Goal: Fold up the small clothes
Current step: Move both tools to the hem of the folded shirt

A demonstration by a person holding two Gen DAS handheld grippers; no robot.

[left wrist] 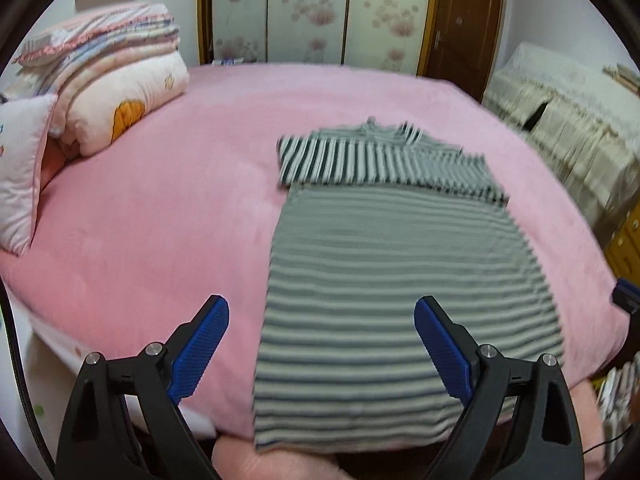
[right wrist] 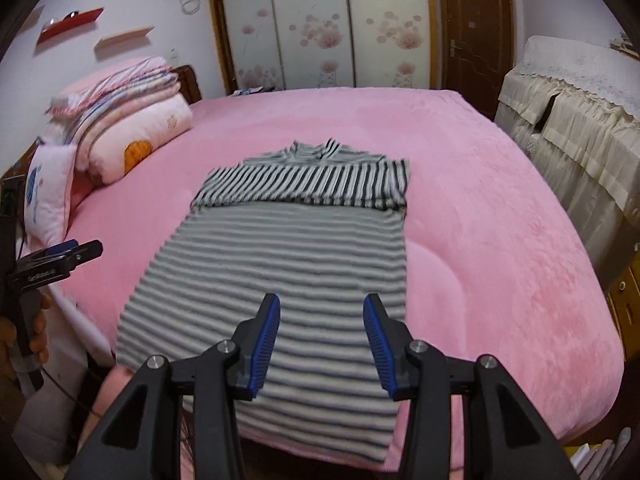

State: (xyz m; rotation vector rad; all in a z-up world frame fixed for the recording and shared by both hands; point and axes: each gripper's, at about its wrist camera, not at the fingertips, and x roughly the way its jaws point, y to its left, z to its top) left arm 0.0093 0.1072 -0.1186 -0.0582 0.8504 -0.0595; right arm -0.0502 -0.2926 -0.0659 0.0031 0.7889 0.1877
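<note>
A grey-and-white striped shirt (left wrist: 392,280) lies flat on the pink bed (left wrist: 160,208), its sleeves folded across the chest near the collar. It also shows in the right wrist view (right wrist: 280,264). My left gripper (left wrist: 322,308) is open wide and empty, above the hem's left part at the bed's near edge. My right gripper (right wrist: 322,306) is open and empty, hovering over the lower part of the shirt. The left gripper also shows at the left edge of the right wrist view (right wrist: 60,258).
Folded quilts (right wrist: 132,116) and a pillow (right wrist: 48,196) are stacked at the bed's left head end. A cream-covered cabinet (right wrist: 576,128) stands right of the bed. Wardrobe doors (right wrist: 320,20) and a brown door (right wrist: 472,32) are behind.
</note>
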